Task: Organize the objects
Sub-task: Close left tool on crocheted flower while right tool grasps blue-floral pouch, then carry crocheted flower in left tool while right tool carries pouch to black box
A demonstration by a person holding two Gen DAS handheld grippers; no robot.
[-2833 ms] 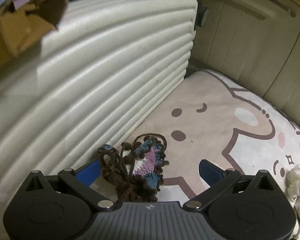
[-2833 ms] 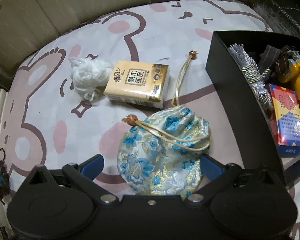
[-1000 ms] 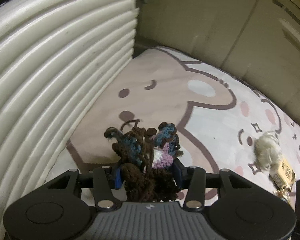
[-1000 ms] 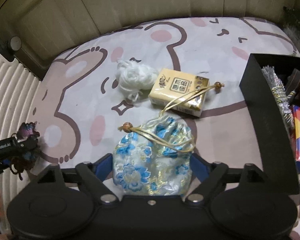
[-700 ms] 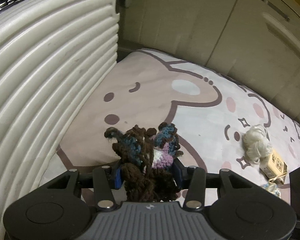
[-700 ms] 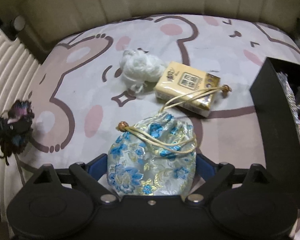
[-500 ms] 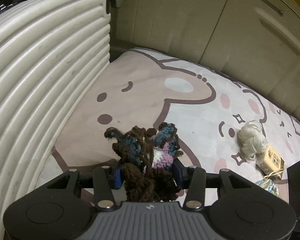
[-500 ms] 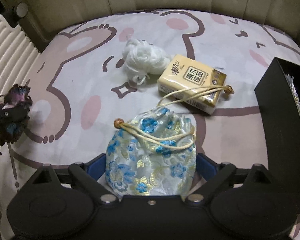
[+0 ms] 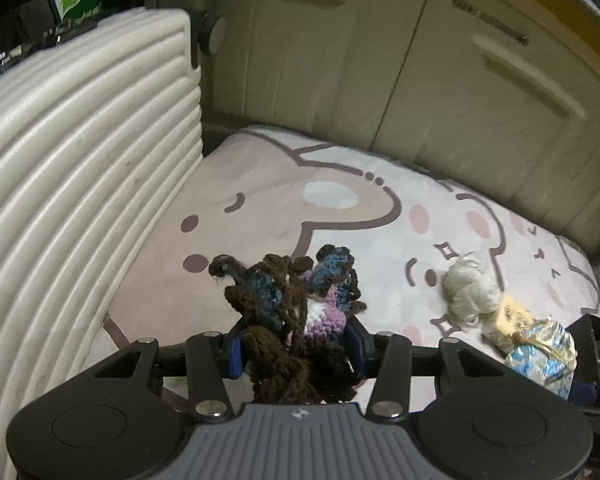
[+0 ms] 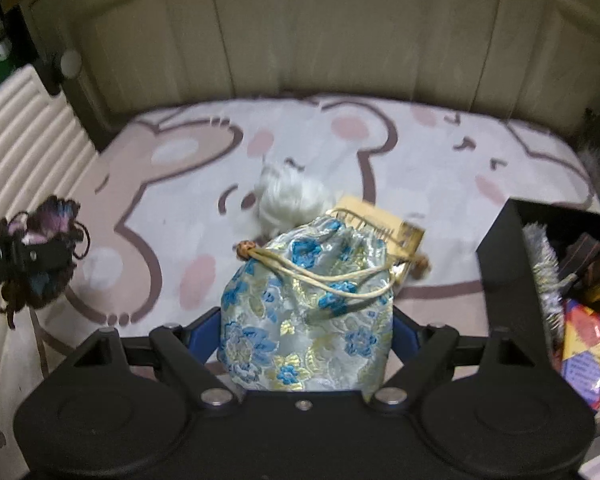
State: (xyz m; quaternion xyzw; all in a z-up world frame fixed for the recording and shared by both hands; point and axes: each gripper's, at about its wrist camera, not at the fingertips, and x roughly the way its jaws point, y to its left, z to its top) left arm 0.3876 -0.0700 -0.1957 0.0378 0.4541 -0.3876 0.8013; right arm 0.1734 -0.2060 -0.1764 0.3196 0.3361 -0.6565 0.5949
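Two items are now airborne at once. The left gripper [image 9: 296,350], which stood spread around the brown, blue and purple crocheted yarn bundle [image 9: 296,312] a few seconds ago, has pinched it and raised it off the pink cartoon-print mat [image 9: 260,216]. The right gripper [image 10: 306,330] has likewise closed on the blue-flowered silver brocade drawstring pouch [image 10: 308,312] and lifted it clear, so the white fluffy yarn ball [image 10: 290,196] and the yellow tissue pack [image 10: 384,224] remain on the mat behind it. Both pickups look complete; the likely next step is carrying them toward the black open box [image 10: 508,280] at the right, already part filled.
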